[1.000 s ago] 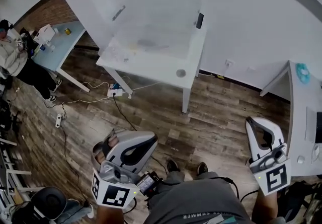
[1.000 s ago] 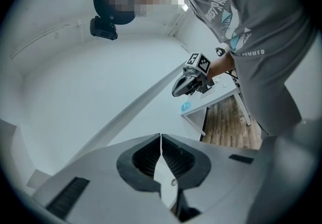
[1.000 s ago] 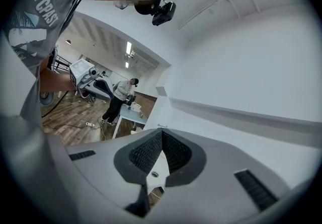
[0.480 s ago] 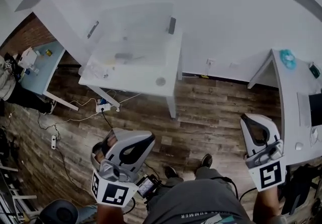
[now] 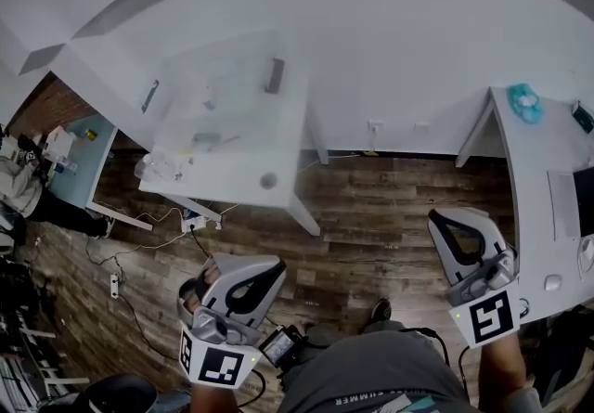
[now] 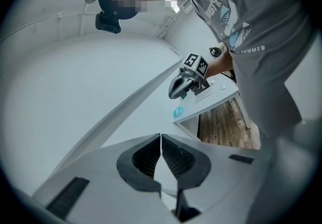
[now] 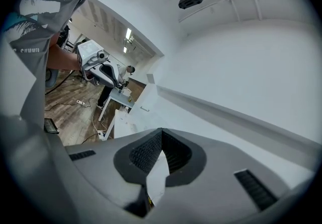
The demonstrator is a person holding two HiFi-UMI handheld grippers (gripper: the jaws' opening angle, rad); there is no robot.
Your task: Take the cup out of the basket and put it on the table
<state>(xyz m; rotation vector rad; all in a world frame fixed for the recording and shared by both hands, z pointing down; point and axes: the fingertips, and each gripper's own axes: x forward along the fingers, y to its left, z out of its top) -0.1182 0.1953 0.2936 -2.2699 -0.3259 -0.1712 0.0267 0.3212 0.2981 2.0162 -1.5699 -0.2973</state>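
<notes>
Grippers hung over wooden floor [image 5: 371, 235] near a white table [image 5: 239, 190] — left gripper [image 5: 267, 264] and right gripper [image 5: 444, 218] both clenched shut, empty.

We see our left hand-held gripper [image 6: 161, 142], jaws together and empty; the right hand-held gripper [image 6: 173, 92] hangs beside a white desk [image 6: 206, 103].

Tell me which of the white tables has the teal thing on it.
The white table at the head view's right edge: the teal thing lies on its far corner. The other white table, left of centre, carries only pale clutter.
</notes>
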